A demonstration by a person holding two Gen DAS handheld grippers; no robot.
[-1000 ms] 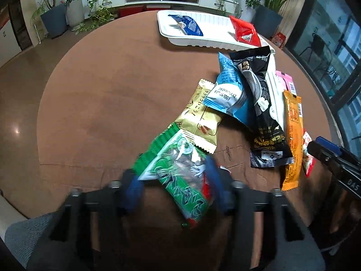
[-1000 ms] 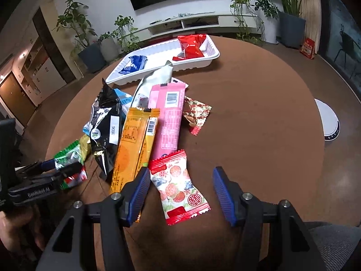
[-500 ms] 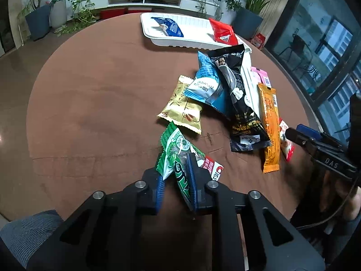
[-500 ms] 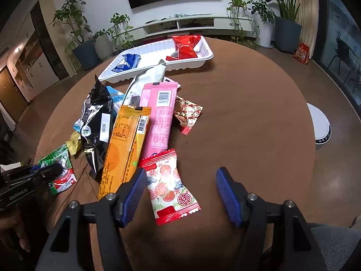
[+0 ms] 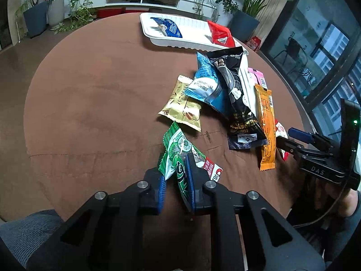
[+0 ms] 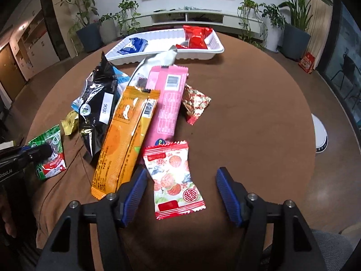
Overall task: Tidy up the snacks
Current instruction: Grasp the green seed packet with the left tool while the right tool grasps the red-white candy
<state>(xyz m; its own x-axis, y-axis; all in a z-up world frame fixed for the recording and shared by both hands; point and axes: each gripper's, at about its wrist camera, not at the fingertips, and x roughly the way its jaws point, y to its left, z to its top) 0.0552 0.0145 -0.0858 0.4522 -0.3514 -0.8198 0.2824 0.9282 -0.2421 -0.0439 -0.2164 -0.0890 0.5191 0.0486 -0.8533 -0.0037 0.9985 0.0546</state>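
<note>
Fingers of the left gripper (image 5: pixel 177 186) are pinched on the lower end of the crinkly green-and-white plastic snack packet (image 5: pixel 178 149); the packet's far end points to 12 o'clock, whether clear of the cloth I cannot tell. Right gripper (image 6: pixel 180 194) is spread wide, blue pads either side of the small red-and-white fruit-print candy packet (image 6: pixel 174 178), which lies flat and not touched.

Step in hand, by my reading: carry the green packet to the long white ribbed plastic tray (image 5: pixel 191 38) at 12 to 1 o'clock. The hold is near one end, so the film may fold or swing; lift well up first, then travel.

In the way: the pile between gripper and tray, at 1 o'clock. It holds a gold foil sachet (image 5: pixel 182 106), a light-blue pouch (image 5: pixel 206 85), a tall black glossy bag (image 5: pixel 234 90) and a long orange bar wrapper (image 5: pixel 266 122). Passing to the left, over the bare brown tablecloth (image 5: pixel 101 90), avoids dragging them.

Tray already carries a dark-blue packet (image 5: pixel 167 27) and a red packet (image 5: pixel 220 33); the free space lies between them.
</note>
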